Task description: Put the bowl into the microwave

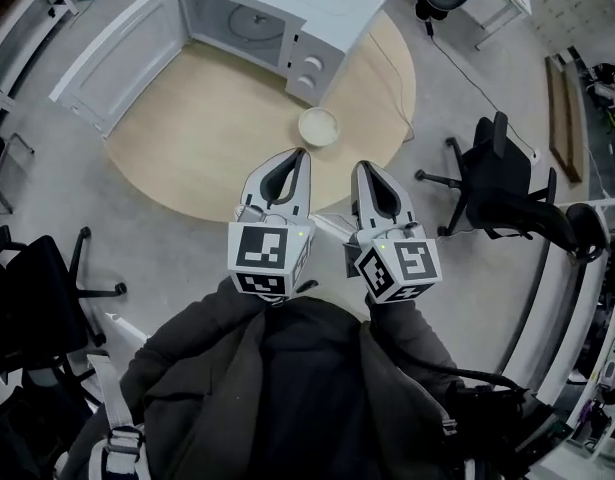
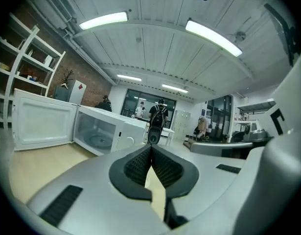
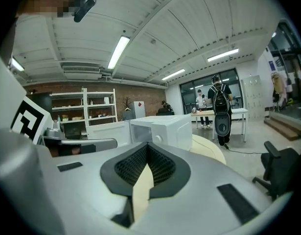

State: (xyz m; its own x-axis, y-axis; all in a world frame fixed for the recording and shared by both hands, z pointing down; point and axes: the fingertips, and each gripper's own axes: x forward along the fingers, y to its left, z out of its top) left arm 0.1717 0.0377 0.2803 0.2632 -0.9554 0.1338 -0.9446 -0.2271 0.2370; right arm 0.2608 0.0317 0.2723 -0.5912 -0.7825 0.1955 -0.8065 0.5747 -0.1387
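The small cream-coloured round bowl [image 1: 319,126] sits empty on the round pale wooden table [image 1: 207,138]. It is just in front of the control-panel corner of the white box-shaped microwave [image 1: 287,8], whose white door [image 1: 117,58] stands swung wide to the left. The left gripper [image 1: 301,155] and right gripper [image 1: 364,168] hover side by side at the table's near edge, short of the bowl. Each has its jaws pressed together at the tips with nothing between them. The main risk, as I judge it, is reaching the bowl with the jaws closed: the tips would push the light bowl along the smooth top instead of taking it. A pinch on only the thin rim could let the bowl tilt or slip. Carried too far right, it could knock the cavity's frame beside the control panel.
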